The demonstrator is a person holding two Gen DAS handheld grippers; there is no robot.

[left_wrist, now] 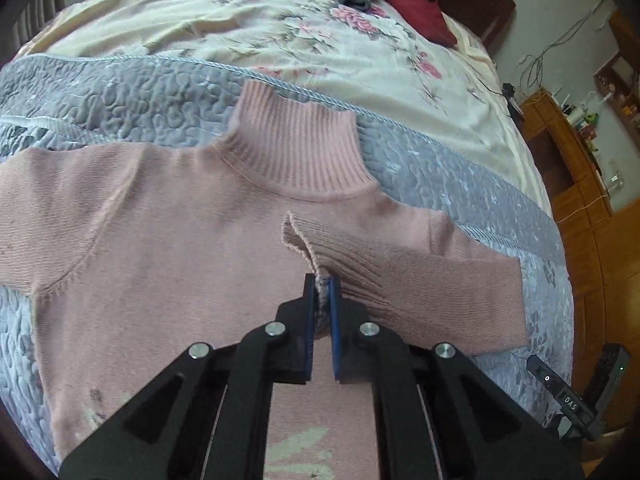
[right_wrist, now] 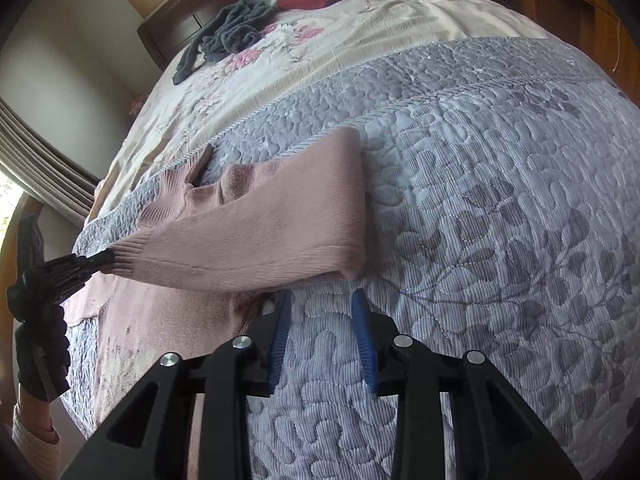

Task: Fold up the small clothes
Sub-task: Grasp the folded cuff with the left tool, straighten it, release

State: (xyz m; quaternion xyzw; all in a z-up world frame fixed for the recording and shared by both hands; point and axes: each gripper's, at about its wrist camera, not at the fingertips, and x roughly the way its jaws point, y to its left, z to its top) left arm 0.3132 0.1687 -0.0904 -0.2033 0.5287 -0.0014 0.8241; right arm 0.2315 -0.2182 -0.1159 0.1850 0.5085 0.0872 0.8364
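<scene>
right wrist only: rt claw (right_wrist: 322,300) agape

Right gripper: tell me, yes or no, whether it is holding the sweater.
No: the right gripper is open over the bare quilt, its jaws apart, with the sweater beyond them.

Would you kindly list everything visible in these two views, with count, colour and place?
Sweater: one, pink, flat on the quilt, one sleeve folded across its front.
Quilt: one, grey-blue, covering the near bed.
Bedspread: one, cream with pink flowers, farther up the bed.
Dark clothes: one heap, grey, near the headboard.
Red cloth: one, dark red, by the headboard.
Cabinet: one, wooden, beside the bed.
Left gripper: black with blue pads, shut on the sleeve cuff.
Right gripper: black with blue pads, open over the quilt.
</scene>
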